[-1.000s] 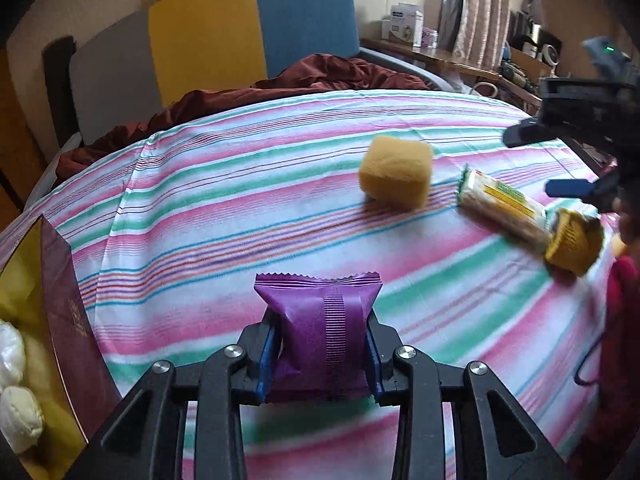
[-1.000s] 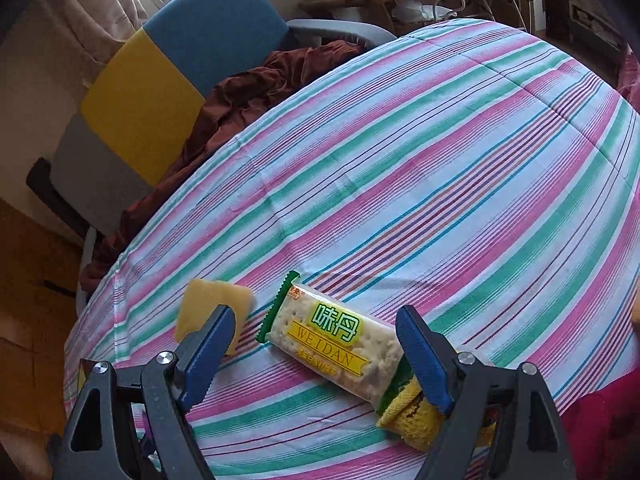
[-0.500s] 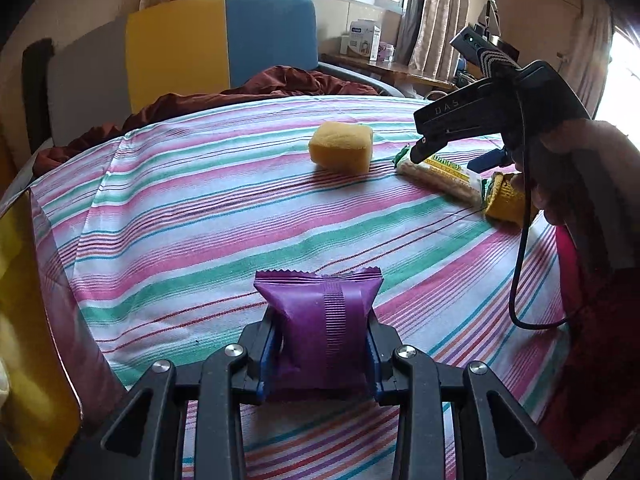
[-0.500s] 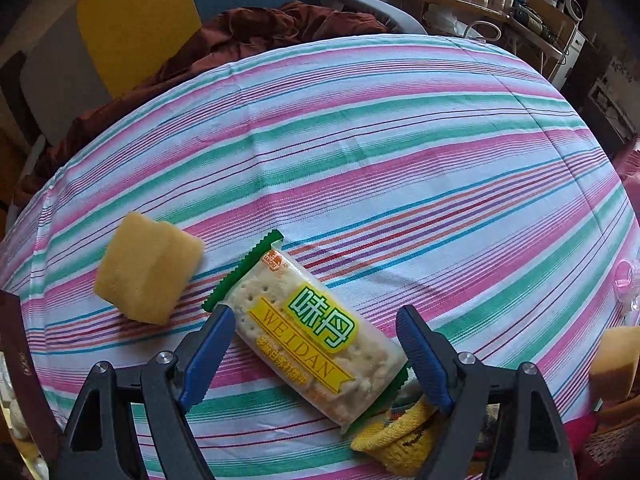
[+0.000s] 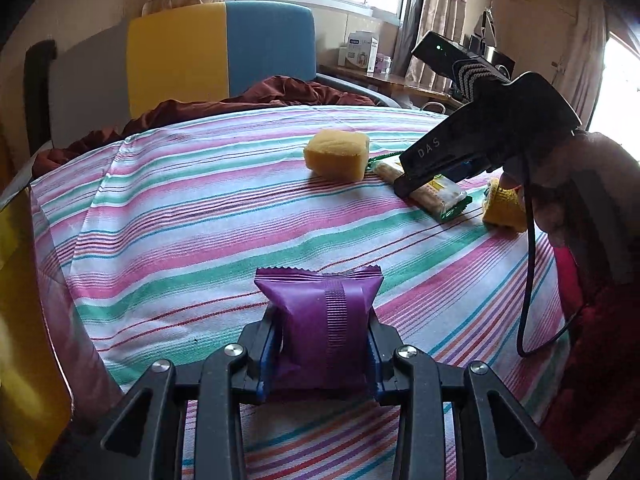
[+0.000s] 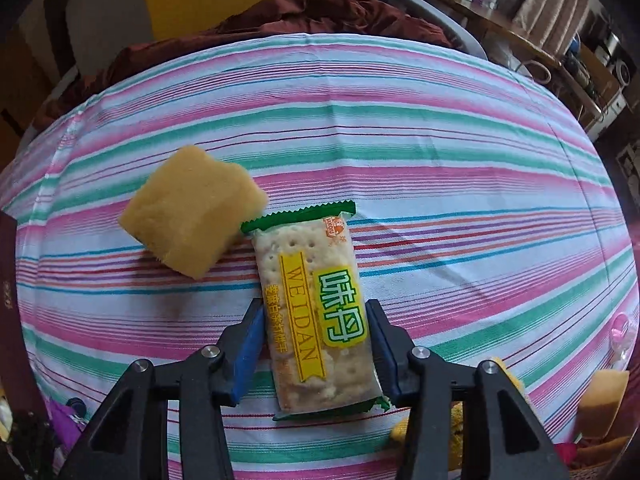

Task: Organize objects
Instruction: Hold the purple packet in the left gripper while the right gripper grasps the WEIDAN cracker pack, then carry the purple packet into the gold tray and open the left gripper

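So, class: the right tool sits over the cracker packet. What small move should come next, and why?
Probably close the right tool on the cracker packet. Its blue pads flank the packet's long sides with a narrow gap on the left pad's side, and the packet lies flat on the striped cloth. The left tool already clamps the purple packet.

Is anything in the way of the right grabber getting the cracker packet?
Nothing visible is. The right gripper already has a blue finger on each side of the cracker packet, which lies flat on the striped cloth. The yellow sponge only touches the packet's far corner, beyond the fingers.
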The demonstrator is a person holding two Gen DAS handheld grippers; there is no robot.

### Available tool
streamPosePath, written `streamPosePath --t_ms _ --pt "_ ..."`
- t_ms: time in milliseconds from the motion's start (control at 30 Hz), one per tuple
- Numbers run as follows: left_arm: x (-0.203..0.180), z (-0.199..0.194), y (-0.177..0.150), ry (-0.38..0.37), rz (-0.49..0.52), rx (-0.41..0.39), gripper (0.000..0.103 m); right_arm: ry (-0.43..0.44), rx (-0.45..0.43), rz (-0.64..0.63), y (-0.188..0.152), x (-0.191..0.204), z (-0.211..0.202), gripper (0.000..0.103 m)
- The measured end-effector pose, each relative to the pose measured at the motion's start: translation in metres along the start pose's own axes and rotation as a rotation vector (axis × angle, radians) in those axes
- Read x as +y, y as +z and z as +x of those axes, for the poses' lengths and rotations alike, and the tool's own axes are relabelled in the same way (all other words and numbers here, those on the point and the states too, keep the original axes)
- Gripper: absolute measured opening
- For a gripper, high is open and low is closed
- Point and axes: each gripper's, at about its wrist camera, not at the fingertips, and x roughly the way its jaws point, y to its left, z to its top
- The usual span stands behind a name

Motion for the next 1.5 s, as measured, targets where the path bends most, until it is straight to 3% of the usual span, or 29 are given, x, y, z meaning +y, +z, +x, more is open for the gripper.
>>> streamPosePath --t_ms 700,1267,1333,1500 --pt "-0.002 0.000 -0.002 0.040 0.029 -0.001 0.037 -0.014 -0.019 -0.035 -0.014 -0.004 0.002 0.051" --pt "-0.006 -0.001 0.001 0.072 0.040 0.021 0.036 -0.025 -0.022 -0.050 -0.004 0.007 0.006 0.049" --pt "-0.007 -0.005 0.005 0.080 0.026 0.045 0.035 -0.022 -0.022 -0.050 -0.004 0.004 0.007 0.049" --pt "-0.002 -0.040 0.017 0.084 -0.005 0.003 0.035 -0.027 -0.026 -0.056 -0.001 0.001 0.010 0.049"
